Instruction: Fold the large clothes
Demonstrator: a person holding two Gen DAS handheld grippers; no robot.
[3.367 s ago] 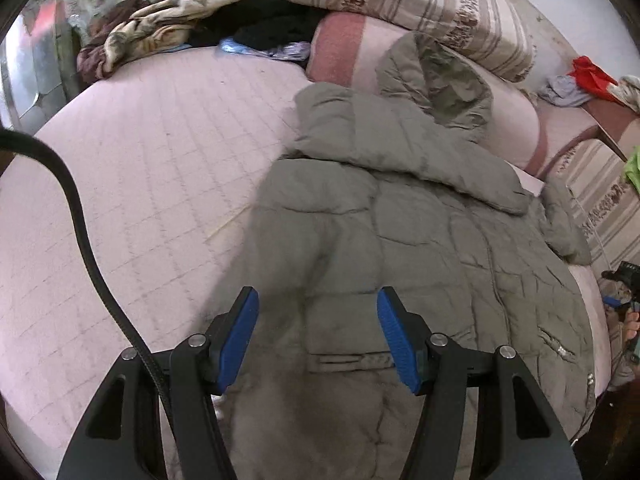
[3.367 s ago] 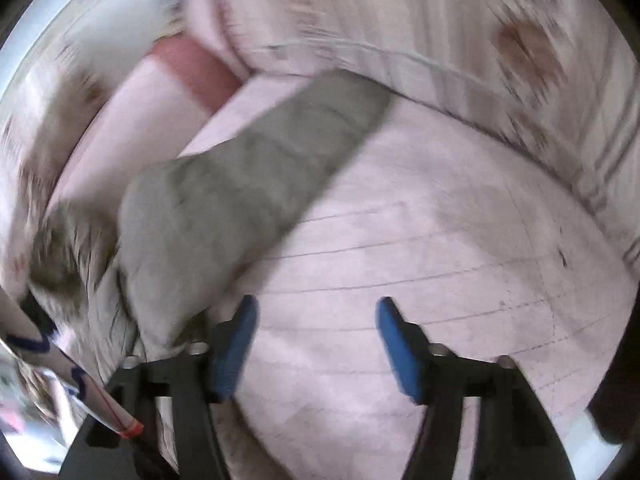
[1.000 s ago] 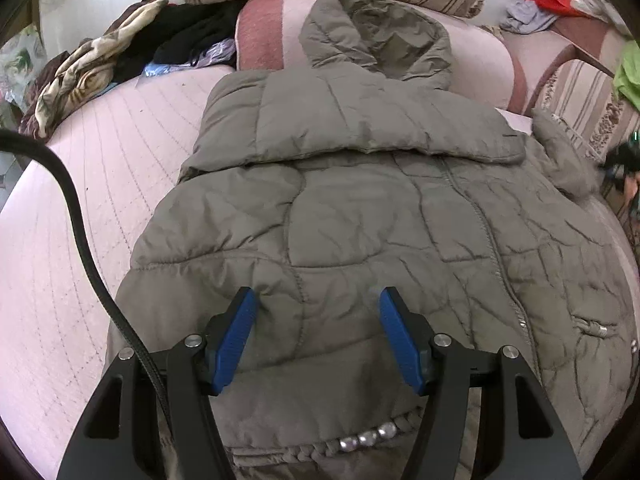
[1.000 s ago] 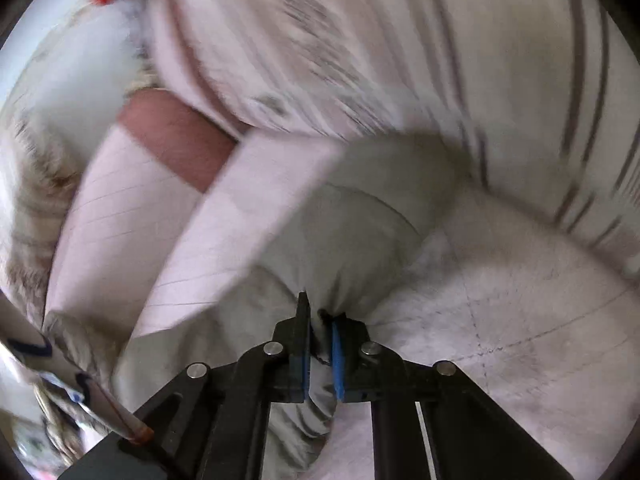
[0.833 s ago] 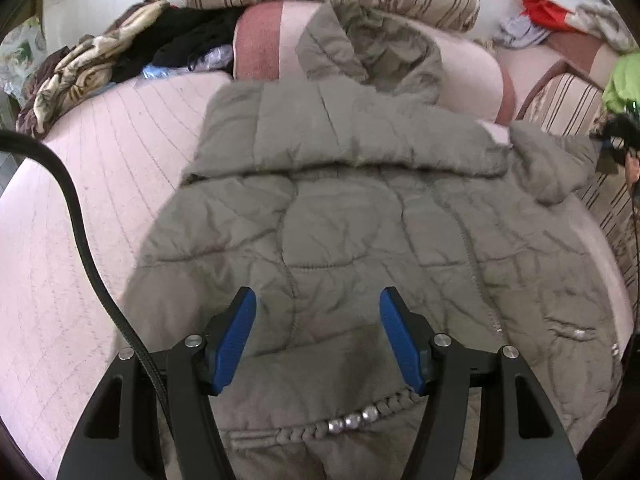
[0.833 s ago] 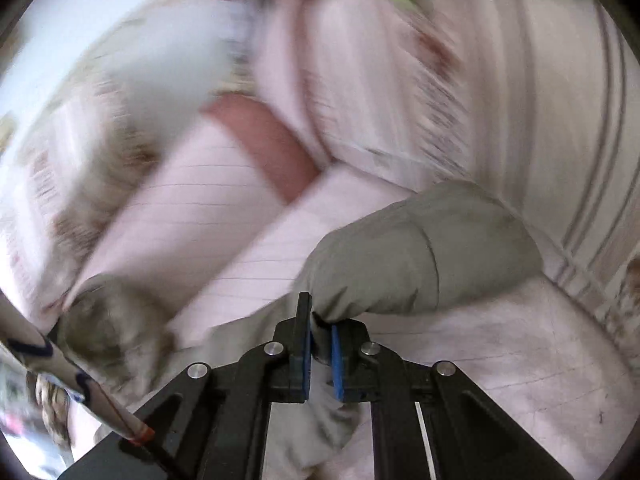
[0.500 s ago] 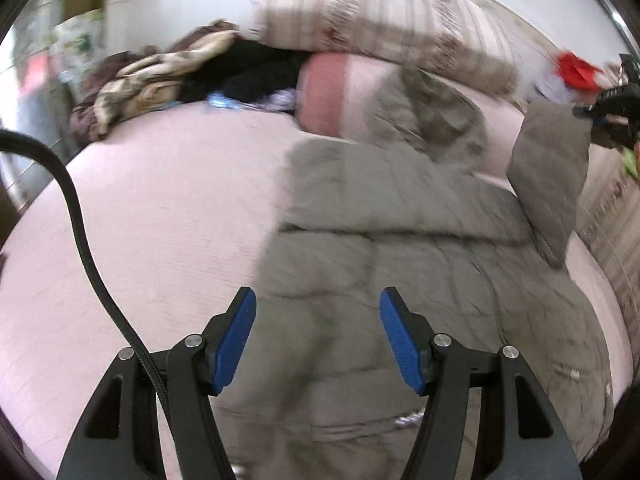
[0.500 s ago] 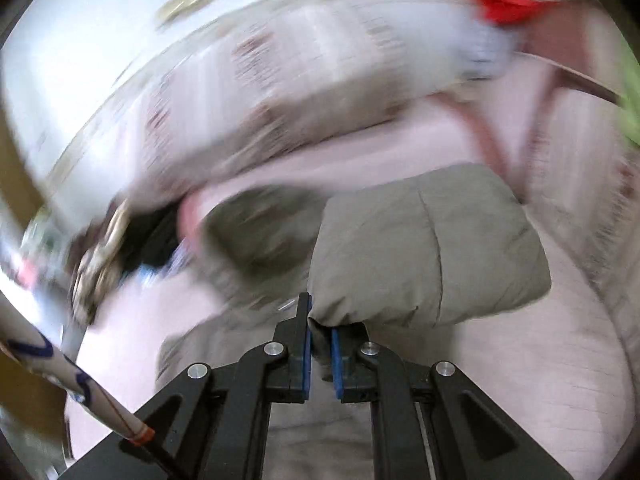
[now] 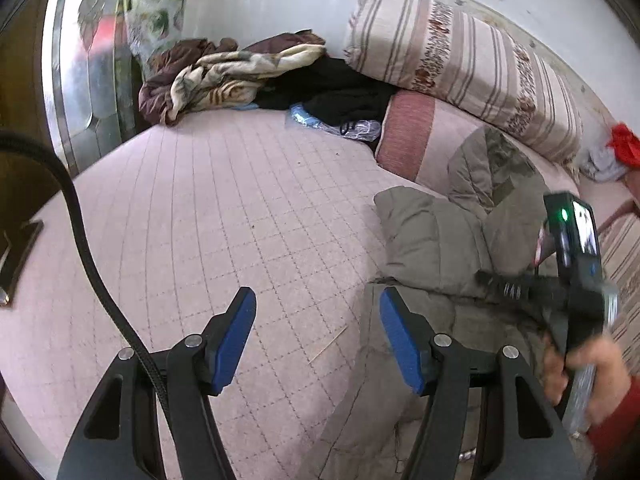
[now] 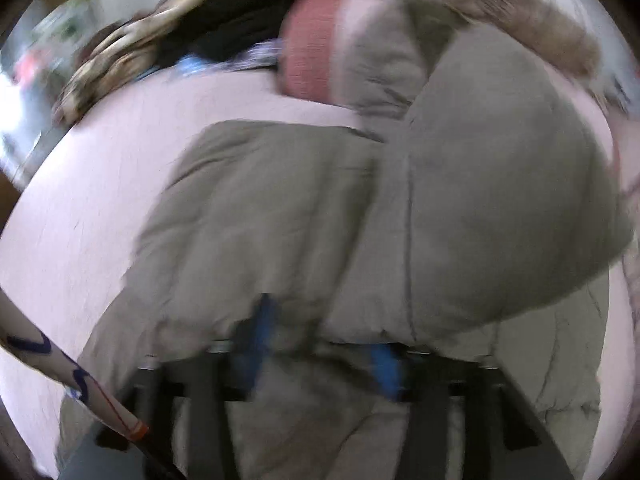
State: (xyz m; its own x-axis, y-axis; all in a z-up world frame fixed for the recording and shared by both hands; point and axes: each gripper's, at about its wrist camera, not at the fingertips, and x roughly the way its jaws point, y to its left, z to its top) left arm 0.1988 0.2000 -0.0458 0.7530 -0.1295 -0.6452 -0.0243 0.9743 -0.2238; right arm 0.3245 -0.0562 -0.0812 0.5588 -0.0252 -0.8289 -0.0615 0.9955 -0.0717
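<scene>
An olive-grey padded hooded jacket (image 9: pixel 432 236) lies on the pink quilted bed (image 9: pixel 240 208), its hood (image 9: pixel 492 168) against a pink bolster. My left gripper (image 9: pixel 318 332) is open and empty, above the bed just left of the jacket's edge. The right gripper shows in the left wrist view (image 9: pixel 520 284), held over the jacket's chest. In the blurred right wrist view the right gripper (image 10: pixel 320 356) has its blue pads apart, with the jacket's right sleeve (image 10: pixel 500 208) lying folded across the jacket's body (image 10: pixel 260 220) just ahead of them.
A striped long pillow (image 9: pixel 460 60) and a pink bolster (image 9: pixel 408 136) line the back. A pile of blankets and dark clothes (image 9: pixel 240 72) sits at the back left. Red cloth (image 9: pixel 624 146) lies far right. A black cable (image 9: pixel 84 240) crosses the left.
The right gripper carried the sleeve from the right side over the jacket's body and opened, letting it go. The left gripper swung left, off the jacket.
</scene>
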